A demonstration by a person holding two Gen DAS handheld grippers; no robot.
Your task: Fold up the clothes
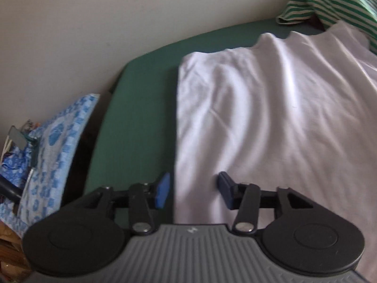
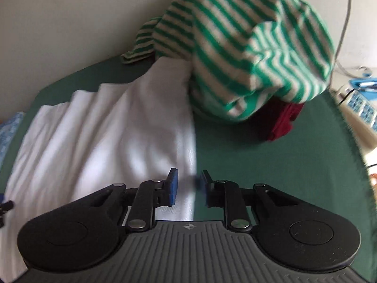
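A green table (image 1: pixel 141 108) against a pale wall (image 1: pixel 94 23) holds a white shirt (image 1: pixel 271 108), blurred. My left gripper (image 1: pixel 193 188) gapes astride its left edge; my right gripper (image 2: pixel 188 188), part-spread, straddles the right. At 1 o'clock, striped clothes (image 2: pixel 247 47) half-bury a red garment (image 2: pixel 285 122).

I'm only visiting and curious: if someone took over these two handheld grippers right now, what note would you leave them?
Left gripper: jaws open, holding nothing, straddling the left edge of the white garment.
Right gripper: jaws open, holding nothing, over its right edge.
The white garment lies spread on the green surface. A striped garment is heaped behind it, over something red.
Done: white garment laid out, sides seemingly tucked in.
Left: finish folding it, then the heap.
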